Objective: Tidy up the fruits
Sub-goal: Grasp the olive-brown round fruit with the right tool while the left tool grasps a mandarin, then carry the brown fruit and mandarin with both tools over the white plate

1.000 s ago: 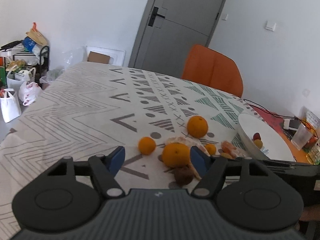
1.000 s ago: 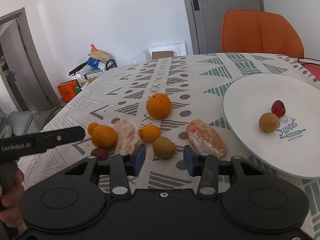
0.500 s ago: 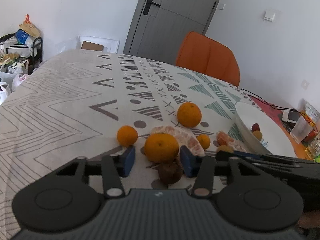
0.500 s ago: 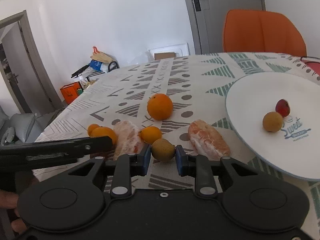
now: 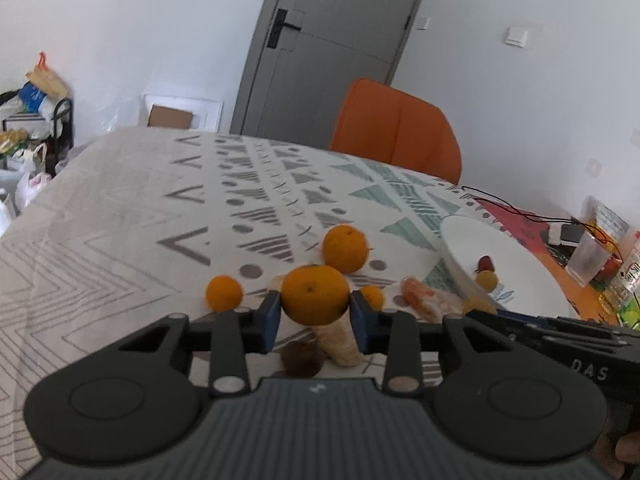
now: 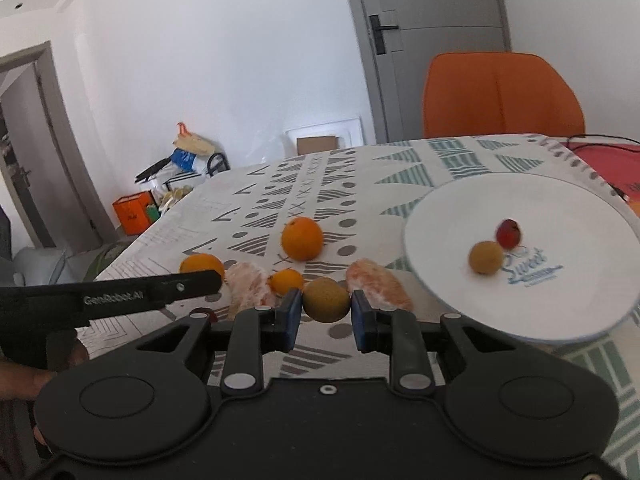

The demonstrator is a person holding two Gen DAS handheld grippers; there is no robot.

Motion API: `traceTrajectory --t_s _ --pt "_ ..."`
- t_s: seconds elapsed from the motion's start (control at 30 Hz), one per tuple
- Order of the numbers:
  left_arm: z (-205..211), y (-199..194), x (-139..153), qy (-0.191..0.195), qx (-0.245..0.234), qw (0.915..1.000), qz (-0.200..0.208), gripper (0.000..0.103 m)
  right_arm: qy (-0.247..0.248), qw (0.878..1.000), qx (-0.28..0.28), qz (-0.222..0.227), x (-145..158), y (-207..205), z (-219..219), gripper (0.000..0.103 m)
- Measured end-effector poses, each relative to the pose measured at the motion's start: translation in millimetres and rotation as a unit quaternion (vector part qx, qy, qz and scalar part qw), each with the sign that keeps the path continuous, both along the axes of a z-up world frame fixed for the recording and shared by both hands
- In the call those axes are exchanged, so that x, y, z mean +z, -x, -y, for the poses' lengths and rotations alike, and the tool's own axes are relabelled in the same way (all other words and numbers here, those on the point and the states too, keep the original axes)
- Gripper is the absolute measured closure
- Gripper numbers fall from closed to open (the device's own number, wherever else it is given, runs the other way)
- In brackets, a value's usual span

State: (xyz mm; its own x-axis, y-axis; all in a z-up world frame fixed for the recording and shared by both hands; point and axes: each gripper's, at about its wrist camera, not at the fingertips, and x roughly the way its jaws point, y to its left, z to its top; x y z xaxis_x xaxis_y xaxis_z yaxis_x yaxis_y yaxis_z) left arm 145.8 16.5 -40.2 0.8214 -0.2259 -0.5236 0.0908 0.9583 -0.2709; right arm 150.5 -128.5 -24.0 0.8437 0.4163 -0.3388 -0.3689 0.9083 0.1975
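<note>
My left gripper [image 5: 315, 307] is shut on an orange [image 5: 315, 294] and holds it just above the table. My right gripper [image 6: 326, 307] is shut on a brown-green kiwi [image 6: 326, 299], raised slightly off the cloth. A white plate [image 6: 560, 308] at the right holds a small yellow-brown fruit [image 6: 485, 257] and a red one [image 6: 509, 233]. On the patterned cloth lie a large orange [image 6: 302, 238], a small orange [image 6: 285, 281], two peeled citrus pieces [image 6: 250, 286] [image 6: 378, 282], and a dark fruit [image 5: 302, 358] below my left gripper.
An orange chair [image 6: 500, 94] stands behind the table. A clear cup [image 5: 588, 258] and cables [image 5: 520, 210] sit at the far right in the left wrist view. Bags and a rack [image 5: 36, 120] stand on the floor at left. Another small orange [image 5: 224, 293] lies left.
Both grippers have closed on fruit: the left on the orange, the right on the kiwi. Both fruits now sit slightly raised, and the views have lifted.
</note>
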Motion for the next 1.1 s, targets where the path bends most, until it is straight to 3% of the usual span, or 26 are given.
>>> traceTrajectory --t_s 0.67,1.1 --pt "60.5 5.4 22.0 -0.009 -0.060 0.9975 0.035 0.068 -0.019 0.998 -0.054 0.027 10.7 19.1 56.4 0.078" --pt "102.2 -5.4 16.2 -0.015 -0.094 0.9950 0.032 0.068 -0.040 0.994 -0.098 0.022 -5.2 18.9 103.7 0.078"
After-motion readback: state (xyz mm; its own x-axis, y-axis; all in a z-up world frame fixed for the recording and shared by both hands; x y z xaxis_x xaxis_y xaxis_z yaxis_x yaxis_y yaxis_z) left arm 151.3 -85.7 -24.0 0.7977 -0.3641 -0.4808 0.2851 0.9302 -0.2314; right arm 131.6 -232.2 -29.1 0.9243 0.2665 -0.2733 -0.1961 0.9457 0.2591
